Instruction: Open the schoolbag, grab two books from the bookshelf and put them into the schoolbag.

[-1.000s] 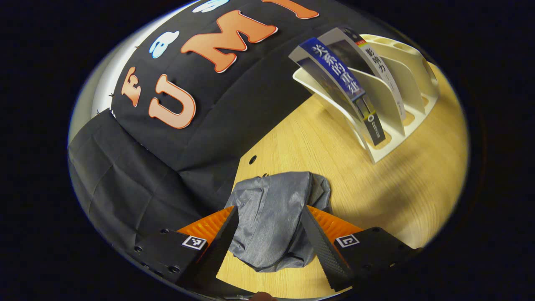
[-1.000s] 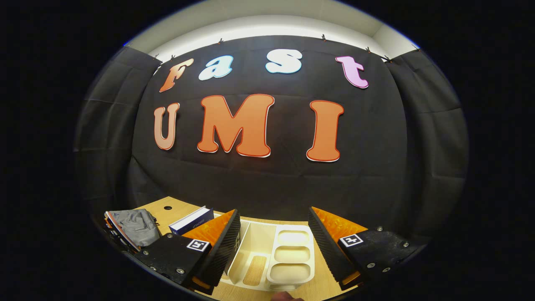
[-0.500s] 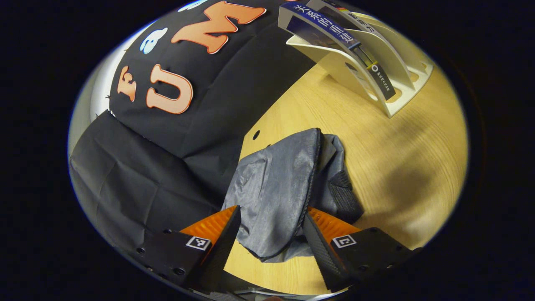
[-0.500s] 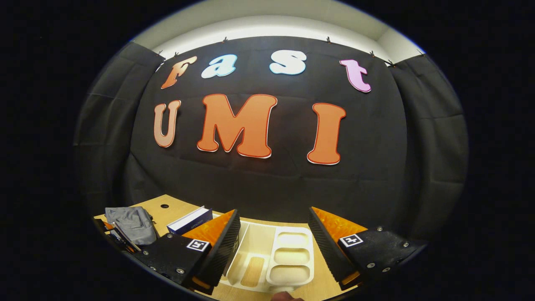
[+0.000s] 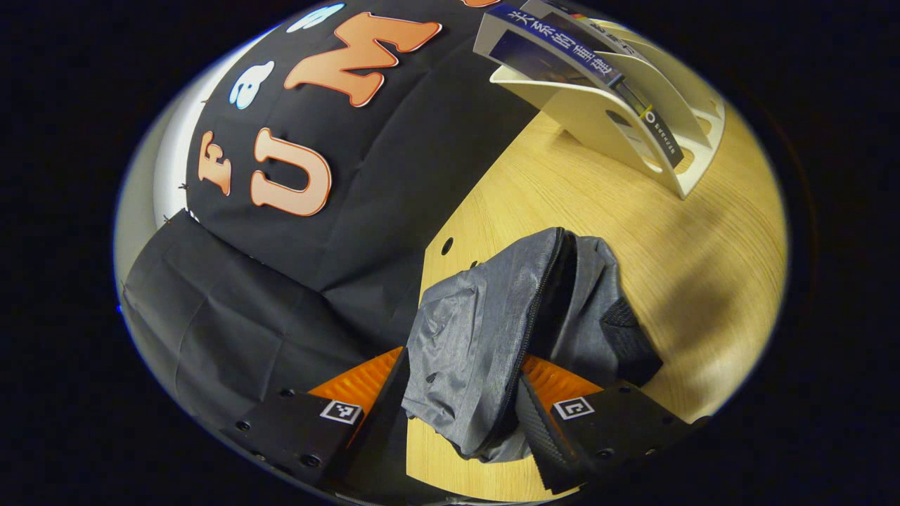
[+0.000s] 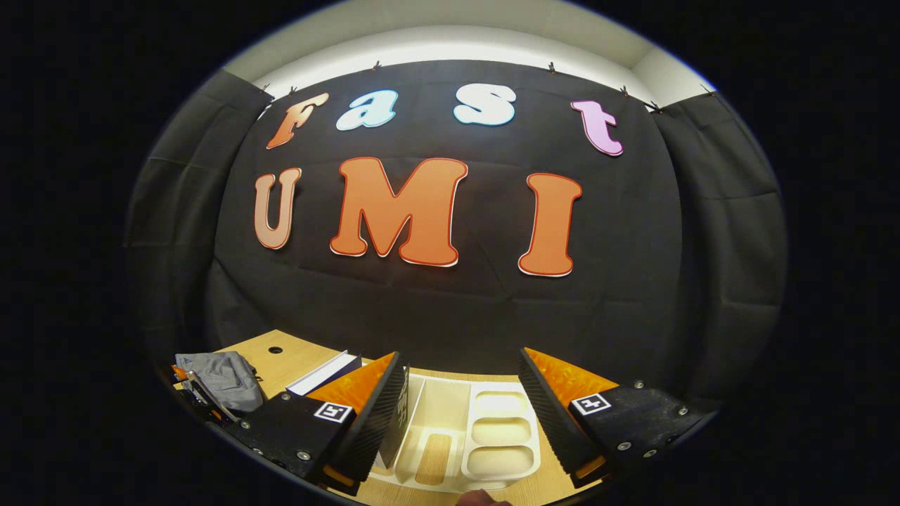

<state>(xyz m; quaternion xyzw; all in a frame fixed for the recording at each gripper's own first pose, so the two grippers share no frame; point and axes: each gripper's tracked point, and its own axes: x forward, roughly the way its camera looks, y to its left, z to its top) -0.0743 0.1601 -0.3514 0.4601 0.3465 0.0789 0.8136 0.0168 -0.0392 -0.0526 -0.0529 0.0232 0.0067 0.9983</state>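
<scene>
While the schoolbag [image 5: 506, 330] lies on the counter [image 5: 703, 281] with its zip parted, the left claw [image 5: 460, 404] grips its flap; both books [image 5: 583, 63] wait in the bookshelf [image 5: 619, 133]; the right claw [image 6: 460, 404] gapes empty.

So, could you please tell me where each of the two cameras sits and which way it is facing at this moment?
Left gripper view: rides on the left gripper, tilted down at the grey schoolbag on the wooden table; its own fingers flank the bag's flap.
Right gripper view: rides on the right gripper, facing level toward the booth wall over the white bookshelf; its fingers stand apart.
Both show the schoolbag, bookshelf and table.
</scene>
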